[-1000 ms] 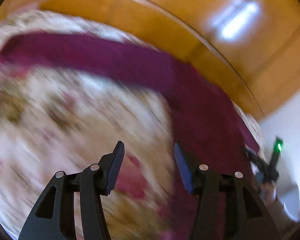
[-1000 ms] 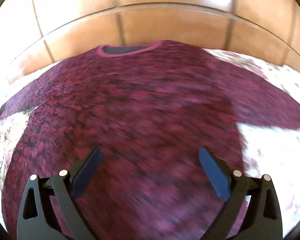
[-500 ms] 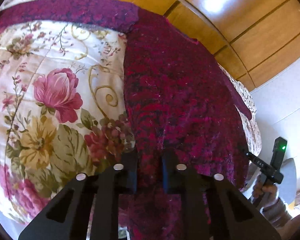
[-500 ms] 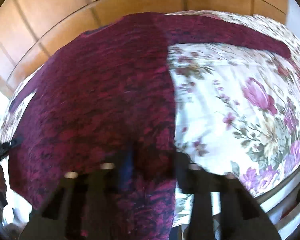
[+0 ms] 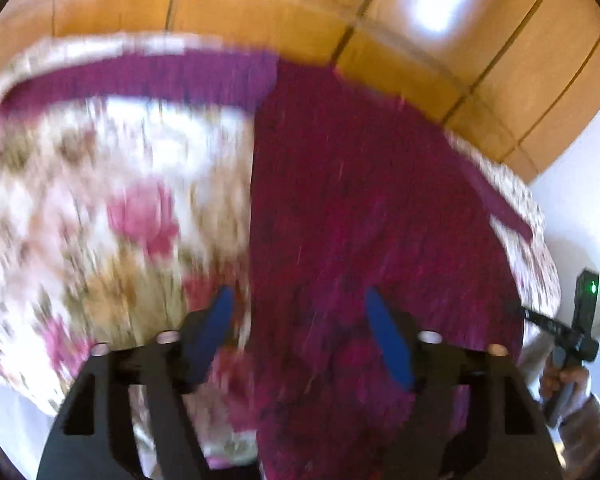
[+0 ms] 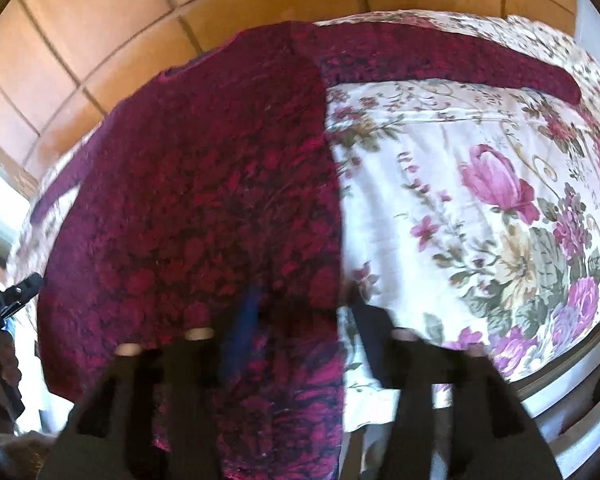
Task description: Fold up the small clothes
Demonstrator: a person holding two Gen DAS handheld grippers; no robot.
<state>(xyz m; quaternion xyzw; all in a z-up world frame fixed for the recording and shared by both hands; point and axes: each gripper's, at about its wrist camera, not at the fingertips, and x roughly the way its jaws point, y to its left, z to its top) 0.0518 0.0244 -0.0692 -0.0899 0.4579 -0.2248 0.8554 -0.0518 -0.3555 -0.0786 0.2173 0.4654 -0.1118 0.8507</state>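
A dark red knitted sweater (image 5: pixel 360 200) lies flat on a floral cloth (image 5: pixel 100 200), sleeves spread to both sides. In the left wrist view my left gripper (image 5: pixel 298 320) is open, its blue-padded fingers astride the sweater's left side edge near the hem. In the right wrist view the sweater (image 6: pixel 204 200) fills the left half, one sleeve (image 6: pixel 440 64) running right. My right gripper (image 6: pixel 304 312) is open, fingers astride the sweater's right side edge at the hem. Both views are motion-blurred.
The floral cloth (image 6: pixel 480 200) covers a table with its rim at the lower right. A tiled orange-brown floor (image 6: pixel 100 40) lies beyond. The other gripper and the hand holding it (image 5: pixel 568 344) show at the right edge of the left wrist view.
Both grippers were shut on the sweater's hem corners half a second ago and have now opened and let go. Both have pulled back slightly.
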